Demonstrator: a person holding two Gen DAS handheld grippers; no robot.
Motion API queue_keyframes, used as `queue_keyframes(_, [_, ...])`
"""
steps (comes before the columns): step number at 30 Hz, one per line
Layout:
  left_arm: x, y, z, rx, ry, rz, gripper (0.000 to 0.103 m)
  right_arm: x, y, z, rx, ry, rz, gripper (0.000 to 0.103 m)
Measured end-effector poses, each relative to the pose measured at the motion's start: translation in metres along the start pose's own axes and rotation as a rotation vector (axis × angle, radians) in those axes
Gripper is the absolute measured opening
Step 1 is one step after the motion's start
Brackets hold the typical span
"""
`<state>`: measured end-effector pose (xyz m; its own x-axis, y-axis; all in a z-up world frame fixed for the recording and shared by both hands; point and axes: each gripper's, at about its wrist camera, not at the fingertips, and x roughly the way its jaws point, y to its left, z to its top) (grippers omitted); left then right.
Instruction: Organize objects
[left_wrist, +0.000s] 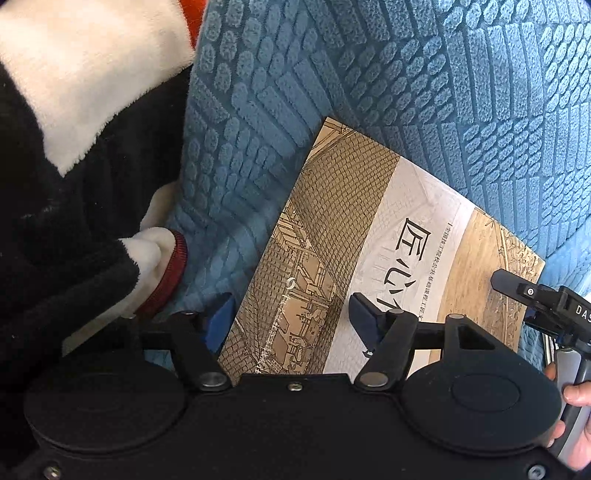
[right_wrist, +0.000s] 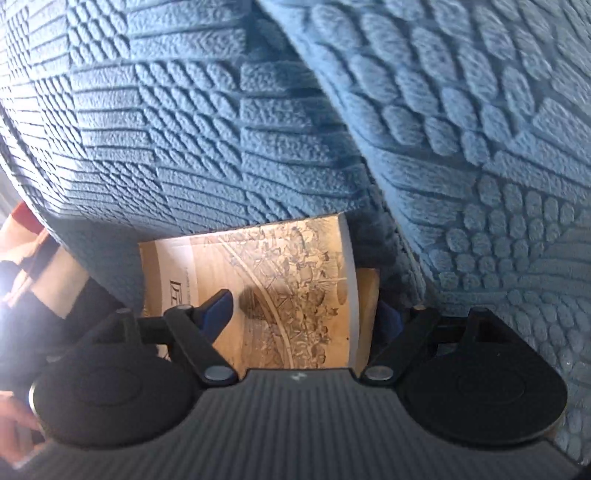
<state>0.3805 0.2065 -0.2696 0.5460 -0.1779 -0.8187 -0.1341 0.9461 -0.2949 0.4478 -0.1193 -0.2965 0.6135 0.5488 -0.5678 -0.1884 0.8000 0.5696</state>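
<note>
Book (left_wrist: 373, 236) noted lying flat on blue textured cover (left_wrist: 369, 74), far corner tucked toward the cushion fold at 12 o'clock in the left wrist view. Long axis is read as running from about 7 o'clock to 1 o'clock in that view.

Left gripper (left_wrist: 291, 325): jaws spread, unclenched. One blue pad sits off the book's left edge over the cover, the other above the printed front. The near left edge of the book lies between the jaws. Whether either pad touches cannot be told; nothing is seen gripped.

Right gripper (right_wrist: 306, 310): jaws apart, nothing clamped. In its own view the book (right_wrist: 280, 295) lies dead ahead at 12 o'clock, its right-hand edge falling between the two pads, one pad over the cover picture, the other beyond the edge against blue fabric (right_wrist: 258, 129). The book's far end is overhung by a fold of that fabric.

Plush toy (left_wrist: 74, 129), black and white, is seen at 9 to 10 o'clock of the left gripper, well clear of the book.

Judgement: both hands are near; each straddles an opposite edge. A grip would turn on closing across an edge, not across the broad face. The right gripper appears squarer to its edge.
</note>
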Motion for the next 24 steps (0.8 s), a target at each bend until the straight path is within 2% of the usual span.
queue_keyframes(3, [0.0, 0.0, 0.0, 0.002, -0.001, 0.001, 0.065, -0.008, -0.001, 0.001, -0.005, -0.008, 0.03, 0.08])
queue_keyframes(8, [0.0, -0.002, -0.001, 0.004, 0.002, 0.004, 0.066, -0.029, -0.007, 0.009, 0.005, -0.01, 0.148, 0.081])
queue_keyframes(14, [0.002, -0.003, -0.002, -0.008, 0.003, -0.01, 0.069, -0.055, -0.018, 0.015, 0.015, -0.03, 0.369, 0.081])
queue_keyframes(24, [0.006, 0.005, -0.004, -0.008, 0.011, -0.024, 0.07, -0.089, -0.002, 0.027, -0.199, -0.008, 0.565, 0.081])
